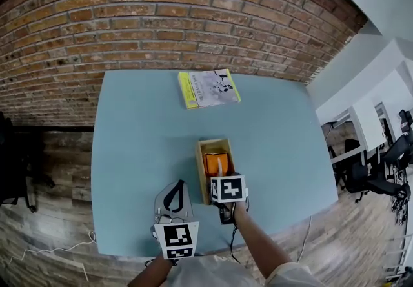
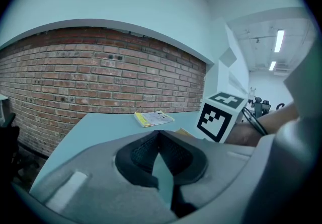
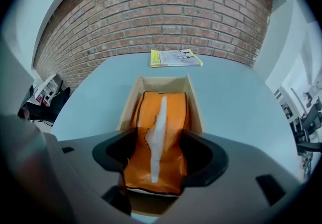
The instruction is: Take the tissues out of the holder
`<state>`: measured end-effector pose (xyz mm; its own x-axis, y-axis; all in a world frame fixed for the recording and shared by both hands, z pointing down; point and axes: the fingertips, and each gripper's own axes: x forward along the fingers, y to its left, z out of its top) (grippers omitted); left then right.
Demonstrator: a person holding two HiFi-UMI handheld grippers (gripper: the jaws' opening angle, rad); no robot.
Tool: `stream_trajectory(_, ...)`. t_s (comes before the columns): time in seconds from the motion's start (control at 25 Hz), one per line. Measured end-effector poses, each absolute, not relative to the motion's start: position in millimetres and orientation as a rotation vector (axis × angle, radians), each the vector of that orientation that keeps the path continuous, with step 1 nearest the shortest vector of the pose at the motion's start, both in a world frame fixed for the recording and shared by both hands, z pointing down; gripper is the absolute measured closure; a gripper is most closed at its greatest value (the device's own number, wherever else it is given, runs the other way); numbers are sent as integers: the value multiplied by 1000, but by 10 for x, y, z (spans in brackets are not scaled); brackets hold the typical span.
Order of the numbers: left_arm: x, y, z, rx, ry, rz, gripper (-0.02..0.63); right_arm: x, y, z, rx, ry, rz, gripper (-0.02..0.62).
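Blue table by a brick wall. The right gripper is closing around the orange pack in the holder. The left gripper is clenched, empty. Next: firm grip, then lift straight up.

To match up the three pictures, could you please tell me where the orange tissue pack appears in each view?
Head view: pack in the holder, centre, below the booklet.
Left gripper view: not in it.
Right gripper view: pack at lower centre, in the holder.
Shared landmark: the booklet by the brick wall, in all three views.
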<state>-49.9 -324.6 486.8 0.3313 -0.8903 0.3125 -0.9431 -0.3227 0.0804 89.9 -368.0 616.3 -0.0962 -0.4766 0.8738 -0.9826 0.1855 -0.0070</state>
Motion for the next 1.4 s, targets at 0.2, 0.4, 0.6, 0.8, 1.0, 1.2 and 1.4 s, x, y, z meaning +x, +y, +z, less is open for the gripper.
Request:
stream_trajectory(0.2,-518,-3243,4913,2339,-1658,326,601,863,-3695,6205,1374,-1687,831,310)
stream_trajectory(0.4,-457,-3203,4924,2347,-1642,341,601,888,-3699,6169,1389,-1700,838,366)
stream_trajectory(0.6,-423,-3168,4909,2357,-1637,345,601,928,-3680,6121,1408,-1720,866,428)
stream_trajectory(0.8,-400,-3122,4845,2375,-1640,344,601,928,-3638,6044,1415,-1726,798,443)
stream_trajectory(1.0,-420,-3069,4824,2379,-1643,344,601,895,-3647,5903,1420,-1750,752,445)
stream_trajectory(1.2,-399,-3040,4771,2388,-1646,323,601,911,-3668,5732,1436,-1776,730,443)
stream_trajectory(1.4,-358,-3012,4711,2403,-1649,314,601,947,-3674,5582,1452,-1804,741,443)
